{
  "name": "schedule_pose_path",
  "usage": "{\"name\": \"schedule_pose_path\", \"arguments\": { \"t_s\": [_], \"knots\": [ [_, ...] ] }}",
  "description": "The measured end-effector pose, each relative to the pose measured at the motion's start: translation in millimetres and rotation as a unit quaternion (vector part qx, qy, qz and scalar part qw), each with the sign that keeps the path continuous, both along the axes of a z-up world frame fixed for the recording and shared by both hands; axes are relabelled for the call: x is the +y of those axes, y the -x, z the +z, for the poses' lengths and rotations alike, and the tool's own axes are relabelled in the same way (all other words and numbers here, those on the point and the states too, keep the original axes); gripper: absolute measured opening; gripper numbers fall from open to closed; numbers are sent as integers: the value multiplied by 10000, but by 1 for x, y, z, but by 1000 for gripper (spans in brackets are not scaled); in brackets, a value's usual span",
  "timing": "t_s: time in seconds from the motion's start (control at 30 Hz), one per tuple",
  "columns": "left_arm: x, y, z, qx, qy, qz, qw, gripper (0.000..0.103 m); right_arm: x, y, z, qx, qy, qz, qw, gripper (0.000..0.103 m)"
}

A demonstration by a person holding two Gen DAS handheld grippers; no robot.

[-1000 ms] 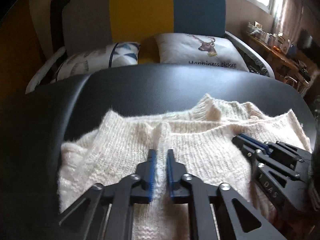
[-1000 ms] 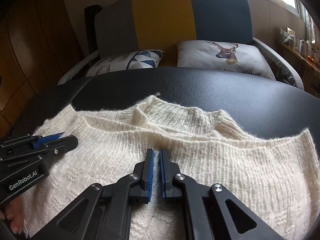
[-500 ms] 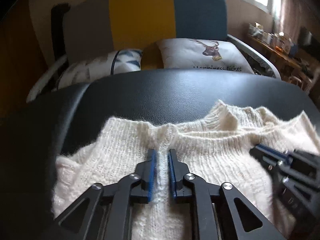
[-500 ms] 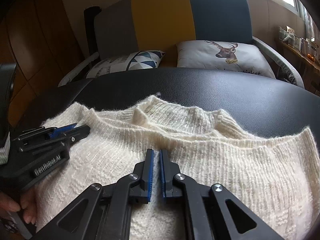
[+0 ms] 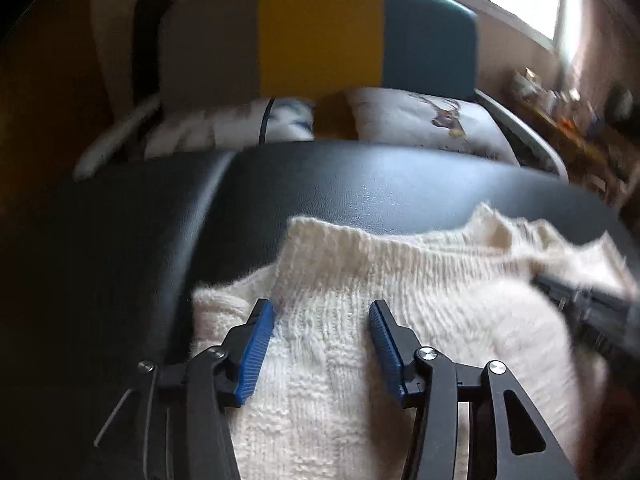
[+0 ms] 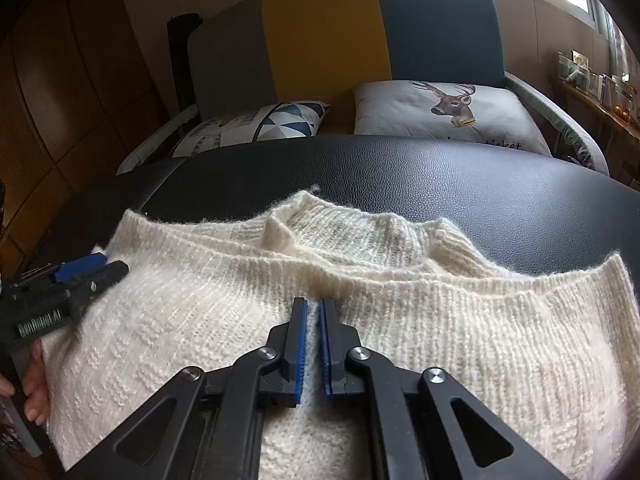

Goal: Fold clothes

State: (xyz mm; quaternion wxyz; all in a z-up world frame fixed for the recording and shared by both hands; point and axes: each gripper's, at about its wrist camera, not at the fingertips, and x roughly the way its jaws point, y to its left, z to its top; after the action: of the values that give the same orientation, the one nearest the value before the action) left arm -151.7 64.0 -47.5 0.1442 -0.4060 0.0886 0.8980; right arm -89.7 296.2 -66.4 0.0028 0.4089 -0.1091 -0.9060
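A: The cream knit sweater [image 6: 360,320] is lying folded across the black padded table [image 6: 440,184], its ribbed collar bunching toward the far edge, and the left gripper [image 5: 322,312] is hanging over the sweater's left end with its blue pads spread apart. Its jaws have just been opening, and the knit under them is lying free of both pads.

B: And the right gripper [image 6: 314,308]? Its 2 fingers are sitting nearly pressed together, and a thin ridge of knit looks pinched in that narrow slot.

A: So it's looking like a fold is just being laid down: the left side is being let go while the right side is pinning its part.

B: The next move is probably calling for the right one to let go too, then fresh grips for another fold.

A: The striped sofa [image 6: 340,40] and the deer cushion [image 6: 440,116] are sitting behind the table, well apart from the work.
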Motion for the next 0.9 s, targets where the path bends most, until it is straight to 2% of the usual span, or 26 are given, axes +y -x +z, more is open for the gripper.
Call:
{"name": "schedule_pose_path", "arguments": {
  "t_s": [0.17, 0.23, 0.27, 0.3, 0.33, 0.4, 0.47, 0.7, 0.83, 0.87, 0.9],
  "knots": [
    [-1, 4, 5, -63, -78, 236, 9997, 52, 1, -1, -1, 7, 17, 6, 10000, 4],
    [5, 4, 2, 159, 444, 285, 9985, 62, 1, -1, -1, 4, 8, 12, 10000, 4],
    [6, 5, -3, 216, 649, 348, 9971, 76, 1, -1, -1, 1, 9, 12, 10000, 4],
    [1, 5, -6, 189, 586, 455, 9971, 79, 1, -2, -1, -1, 10, 12, 10000, 4],
    [-7, 6, -8, 75, 371, 553, 9978, 80, 1, -2, -1, -4, 11, 13, 10000, 4],
    [-28, 8, -10, -317, -159, 844, 9958, 89, 2, -4, -2, -27, 60, 43, 10000, 4],
    [-41, 1, -13, -489, -436, 967, 9932, 90, 2, -10, -2, -56, 151, 100, 9998, 4],
    [-55, -46, -10, -298, -235, 1064, 9936, 92, -11, -50, -3, -36, 379, 234, 9990, 7],
    [-52, -63, 3, -345, -109, 1072, 9936, 91, -9, -71, 2, -27, 872, 168, 9960, 11],
    [-50, -65, 9, -348, -156, 1015, 9941, 91, -2, -79, 11, 78, 1059, 83, 9943, 19],
    [-47, -67, 15, -272, -161, 947, 9950, 91, 4, -86, 19, 188, 1105, -5, 9937, 22]
  ]
}}
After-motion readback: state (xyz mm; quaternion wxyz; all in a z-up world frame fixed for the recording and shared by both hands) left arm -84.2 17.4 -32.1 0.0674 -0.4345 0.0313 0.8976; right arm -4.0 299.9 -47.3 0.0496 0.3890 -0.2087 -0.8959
